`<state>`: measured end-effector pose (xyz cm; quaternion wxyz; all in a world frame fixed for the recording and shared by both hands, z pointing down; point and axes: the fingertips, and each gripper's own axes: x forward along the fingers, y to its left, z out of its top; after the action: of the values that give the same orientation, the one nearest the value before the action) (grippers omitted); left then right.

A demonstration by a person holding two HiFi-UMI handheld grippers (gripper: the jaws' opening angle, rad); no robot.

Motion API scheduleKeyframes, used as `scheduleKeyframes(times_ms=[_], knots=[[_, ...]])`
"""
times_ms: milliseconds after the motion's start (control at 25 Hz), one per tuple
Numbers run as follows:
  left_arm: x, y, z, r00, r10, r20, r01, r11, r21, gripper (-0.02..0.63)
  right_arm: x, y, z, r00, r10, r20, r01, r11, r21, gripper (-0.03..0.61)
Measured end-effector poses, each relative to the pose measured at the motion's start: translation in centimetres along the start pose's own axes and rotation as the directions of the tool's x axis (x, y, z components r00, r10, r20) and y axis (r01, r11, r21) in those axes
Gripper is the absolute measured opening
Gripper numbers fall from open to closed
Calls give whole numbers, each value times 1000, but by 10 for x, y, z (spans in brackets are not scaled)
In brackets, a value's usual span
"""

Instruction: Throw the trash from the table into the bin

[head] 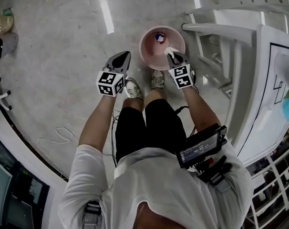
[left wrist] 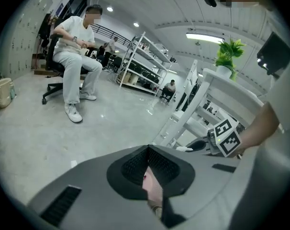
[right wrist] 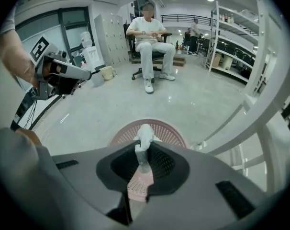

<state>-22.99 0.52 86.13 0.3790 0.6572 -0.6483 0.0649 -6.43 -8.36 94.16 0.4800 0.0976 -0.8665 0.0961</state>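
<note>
A round pink bin (head: 162, 46) stands on the floor in front of the person's feet, with a small coloured scrap inside. My right gripper (head: 173, 57) hangs over the bin's near rim, shut on a crumpled white tissue (head: 170, 51). In the right gripper view the tissue (right wrist: 144, 137) sticks up between the jaws, with the perforated bin (right wrist: 154, 133) right below. My left gripper (head: 119, 61) is to the left of the bin over bare floor, shut with nothing in it. Its closed jaws (left wrist: 149, 169) fill the bottom of the left gripper view.
A white table frame (head: 240, 42) stands close to the right of the bin. A person sits on an office chair (right wrist: 147, 42) further off on the floor. Shelving racks (left wrist: 145, 61) line the back. Open grey floor (head: 63, 56) lies to the left.
</note>
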Motion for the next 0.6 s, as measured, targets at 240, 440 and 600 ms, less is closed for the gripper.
scheduleKeyframes(times_ms=[240, 440, 600], knots=[[34, 24, -49, 1000, -4, -15, 4, 1000, -8, 5, 60, 1, -46, 999, 22, -39, -21, 1000, 14, 40], [54, 34, -70, 1000, -6, -25, 6, 1000, -5, 5, 92, 2, -76, 995, 58, -85, -55, 998, 41, 153], [57, 30, -72, 999, -15, -29, 15, 1000, -3, 5, 90, 0, -84, 993, 61, -97, -56, 997, 59, 199]])
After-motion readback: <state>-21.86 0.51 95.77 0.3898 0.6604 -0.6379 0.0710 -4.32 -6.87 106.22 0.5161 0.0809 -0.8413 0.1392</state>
